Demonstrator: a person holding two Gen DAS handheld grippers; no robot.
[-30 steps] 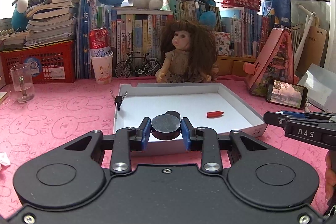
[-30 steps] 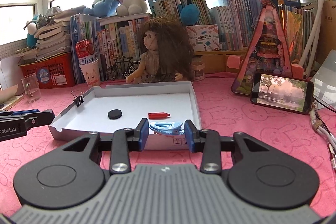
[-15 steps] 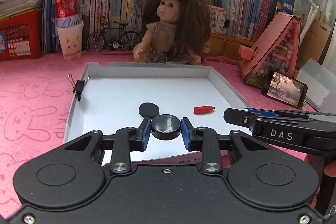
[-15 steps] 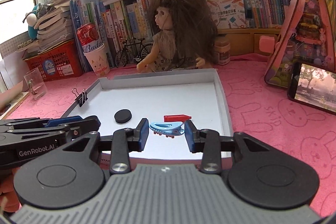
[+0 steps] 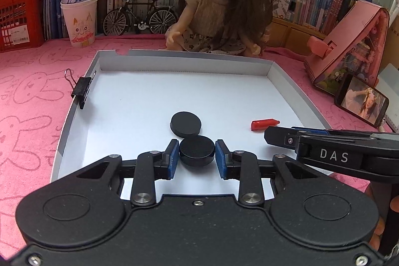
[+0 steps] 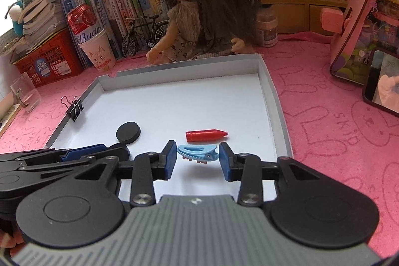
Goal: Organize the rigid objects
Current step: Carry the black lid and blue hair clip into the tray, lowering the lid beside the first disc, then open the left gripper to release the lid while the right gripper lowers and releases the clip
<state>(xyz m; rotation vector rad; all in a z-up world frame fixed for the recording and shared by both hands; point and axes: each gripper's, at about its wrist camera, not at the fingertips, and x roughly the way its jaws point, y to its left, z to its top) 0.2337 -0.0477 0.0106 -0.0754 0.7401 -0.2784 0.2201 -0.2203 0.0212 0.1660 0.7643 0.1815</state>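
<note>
While both tools hang over the near end of the tray, the coming move turns on what lies just ahead of each load.

Desk: pink cloth [image 6: 336, 121] carries the tray, with a doll [image 5: 219, 6] seated at the tray's far wall.
Tray: shallow white box [image 5: 189, 64] — open floor mostly bare, a binder clip [image 5: 81, 89] on its left wall.
Left tool: [image 5: 197, 155] narrow, its blue pads pressed on a black disc [image 5: 197, 150], held above the tray floor near the front edge.
Disc relation: a second black disc [image 5: 185, 124] lies just beyond the held one, nearly touching in this view — my judgement is that setting down straight ahead risks landing on it.
Right tool: [image 6: 198, 158] gripping a blue hair clip [image 6: 198, 152] end to end, long axis across the jaws, above the tray.
Red cap: [image 6: 205, 135] lies just beyond the clip, long axis also crosswise, near the right tool and well apart from the left.
</note>
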